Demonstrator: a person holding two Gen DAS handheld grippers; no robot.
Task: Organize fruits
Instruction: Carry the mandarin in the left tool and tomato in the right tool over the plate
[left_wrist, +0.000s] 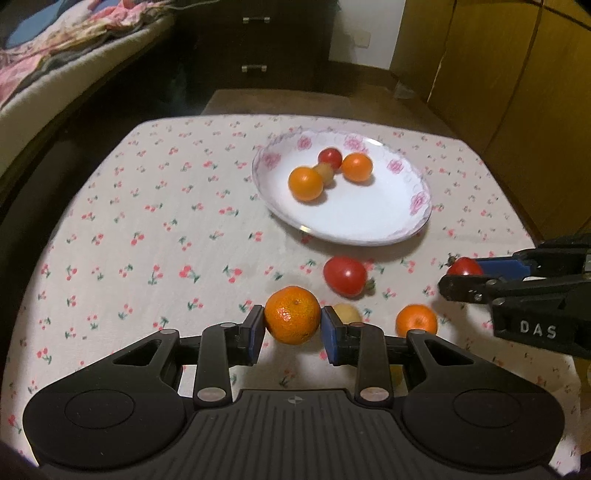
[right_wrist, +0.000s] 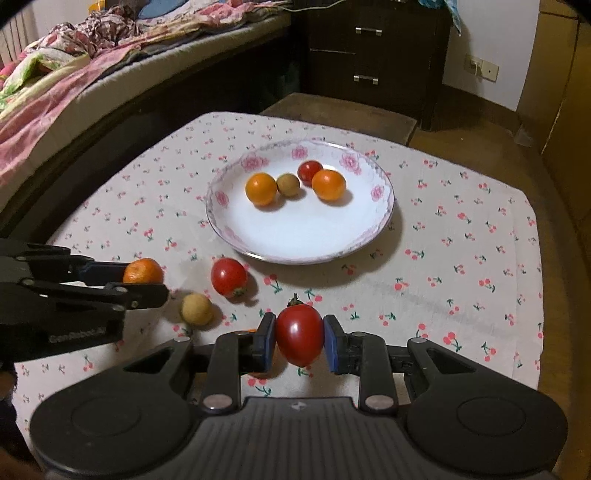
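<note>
Your left gripper (left_wrist: 292, 320) is clamped on a mandarin (left_wrist: 292, 315), both blue pads pressed against its sides, near the front of the table (left_wrist: 110, 221). Your right gripper (right_wrist: 299, 334) is clamped the same way on a tomato (right_wrist: 299, 334), its stem pointing to 12 o'clock.

In the left wrist view, the plate (left_wrist: 369, 229) lies at 1 o'clock from the held mandarin, well apart from it. On the plate sit two oranges, one at the plate's 9 o'clock (left_wrist: 306, 183) and one at 12 o'clock (left_wrist: 356, 167), with a small red tomato (left_wrist: 330, 157) and a small brownish fruit (left_wrist: 325, 170) between them; the four are bunched in the far half, touching or nearly so.

Loose on the cloth, a second tomato (left_wrist: 345, 276) lies between the plate and your left gripper, at 1 o'clock from the mandarin. A pale yellowish fruit (left_wrist: 347, 314) sits just behind the left gripper's right pad, and another orange (left_wrist: 416, 320) lies at 3 o'clock from the mandarin, near that gripper's right arm.

In the right wrist view, the plate is at 12 o'clock from the held tomato. The loose tomato (right_wrist: 229, 277) is at 10 o'clock, the yellowish fruit (right_wrist: 196, 308) at 9 o'clock, and your left gripper with its mandarin (right_wrist: 143, 271) beyond that.

A bed (right_wrist: 74, 74) with rumpled covers runs along the left, and a dark dresser (right_wrist: 369, 55) stands past the table.
</note>
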